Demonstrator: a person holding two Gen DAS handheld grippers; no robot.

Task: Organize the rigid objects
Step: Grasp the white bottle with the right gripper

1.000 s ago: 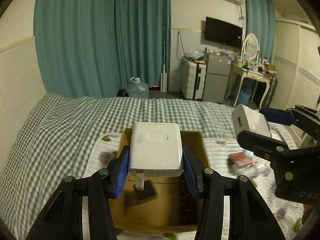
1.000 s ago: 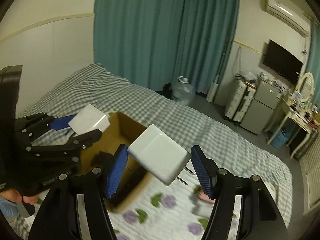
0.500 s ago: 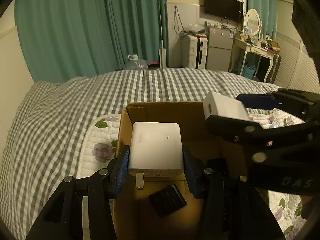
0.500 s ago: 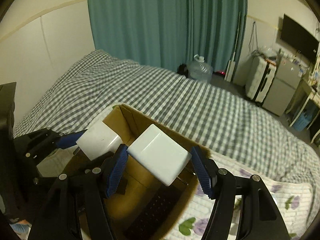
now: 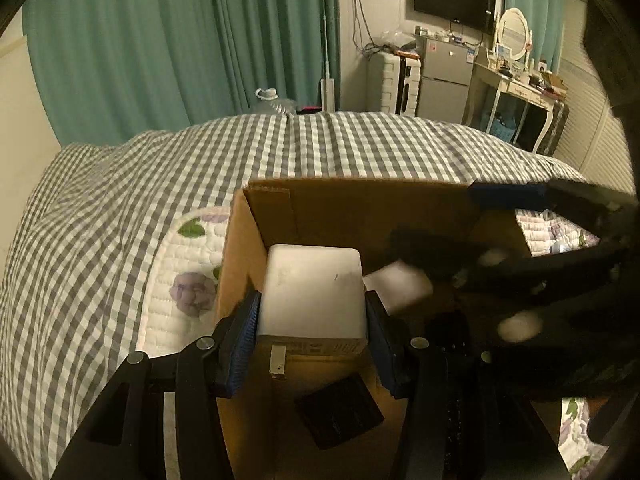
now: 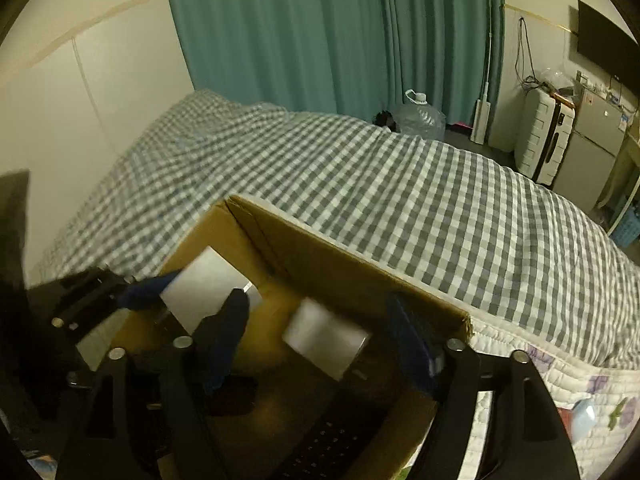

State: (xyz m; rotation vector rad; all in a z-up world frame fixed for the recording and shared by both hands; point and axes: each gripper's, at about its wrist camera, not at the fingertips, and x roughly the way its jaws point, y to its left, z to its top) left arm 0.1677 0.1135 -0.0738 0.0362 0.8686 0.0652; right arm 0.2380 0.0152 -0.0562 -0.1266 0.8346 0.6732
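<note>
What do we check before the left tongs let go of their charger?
1. Left tongs grip on held charger: ok, clamped on both sides.
2. Held charger over box: ok, within the walls.
3. Right tongs open: ok, not touching loose charger.
4. Loose charger at rest in box: cannot tell, blurred.
5. Landing spot: not ok, black block lies just below the held charger, which may land on it.
6. Gap between the two tongs: cannot tell, right tongs are close and blurred.

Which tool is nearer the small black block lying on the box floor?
Left. The left tool hangs just above the black block; the right tool is farther right.
</note>
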